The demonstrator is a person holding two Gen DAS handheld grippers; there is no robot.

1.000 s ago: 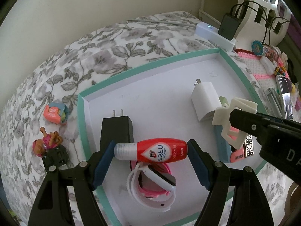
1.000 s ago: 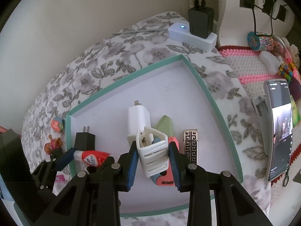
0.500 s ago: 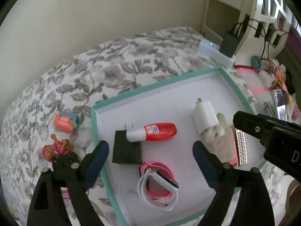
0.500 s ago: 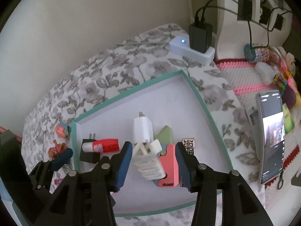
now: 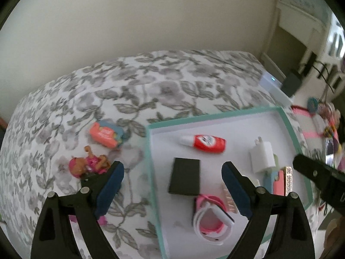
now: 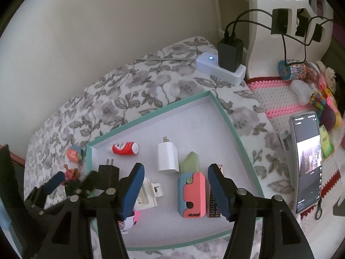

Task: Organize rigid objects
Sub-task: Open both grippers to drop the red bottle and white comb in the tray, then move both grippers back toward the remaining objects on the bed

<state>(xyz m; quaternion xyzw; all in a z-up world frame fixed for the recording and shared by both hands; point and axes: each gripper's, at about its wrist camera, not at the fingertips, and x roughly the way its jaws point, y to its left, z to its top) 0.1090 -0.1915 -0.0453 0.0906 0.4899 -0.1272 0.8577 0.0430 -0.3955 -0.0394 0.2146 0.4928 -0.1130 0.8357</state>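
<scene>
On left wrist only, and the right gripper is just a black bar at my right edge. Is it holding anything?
Observer: No. The right gripper has its jaws opening and the pads touch nothing. A white clip lies on the tray floor by its left finger.
Operator: What else is under it?
Observer: A pink-and-blue case marked "inaer" lies flat, with a gold patterned bar along its right side.
Operator: Which way does the black adapter face?
Observer: The black adapter has its prongs pointing away from the grippers, toward the tray's far side.
</scene>
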